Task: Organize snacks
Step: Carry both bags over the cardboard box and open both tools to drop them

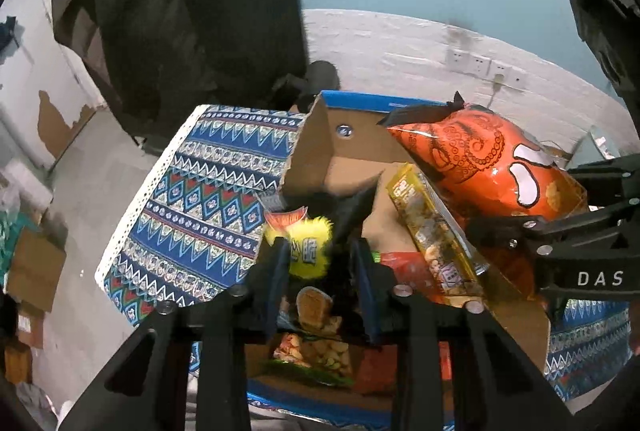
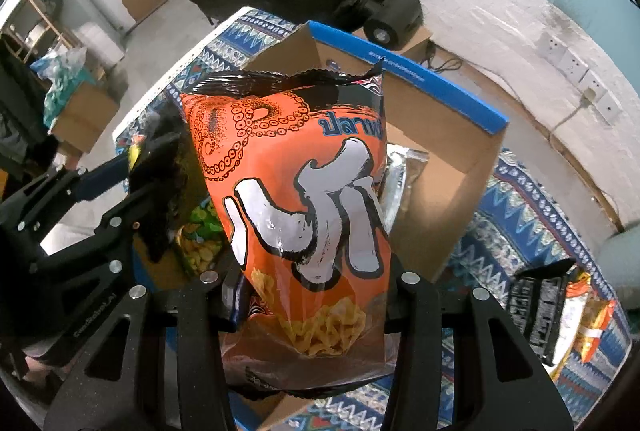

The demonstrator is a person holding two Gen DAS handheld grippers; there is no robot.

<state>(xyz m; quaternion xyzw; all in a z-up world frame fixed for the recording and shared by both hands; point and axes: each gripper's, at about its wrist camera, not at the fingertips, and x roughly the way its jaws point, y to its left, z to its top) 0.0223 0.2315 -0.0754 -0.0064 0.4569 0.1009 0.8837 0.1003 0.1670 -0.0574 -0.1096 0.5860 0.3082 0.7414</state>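
Left wrist view shows the left gripper pinched tight on a dark snack packet with a yellow burst, which hangs just above the near end of the cardboard box. Right of it the right gripper carries the orange octopus-print bag over the box's middle; in the right wrist view that bag fills the space between the right claw's fingers, which are set narrow on its lower, see-through part. Both claws hold one packet each.

Inside the box a long gold packet leans against the right wall, a red pack lies near it, and a green-edged one lies at the near edge. The far left floor of the box looks bare.

To do this step well, I judge the orange bag should go down first, since it is the bulky one: lower it toward the bare far floor, lay it flat, not on end, and keep clear of the gold packet so it does not topple. The left hand should wait to the near left, then tuck its small packet into the gap beside the green-edged one. Release only once each packet rests on cardboard. More snacks lie on the patterned cloth to the right, outside the box.
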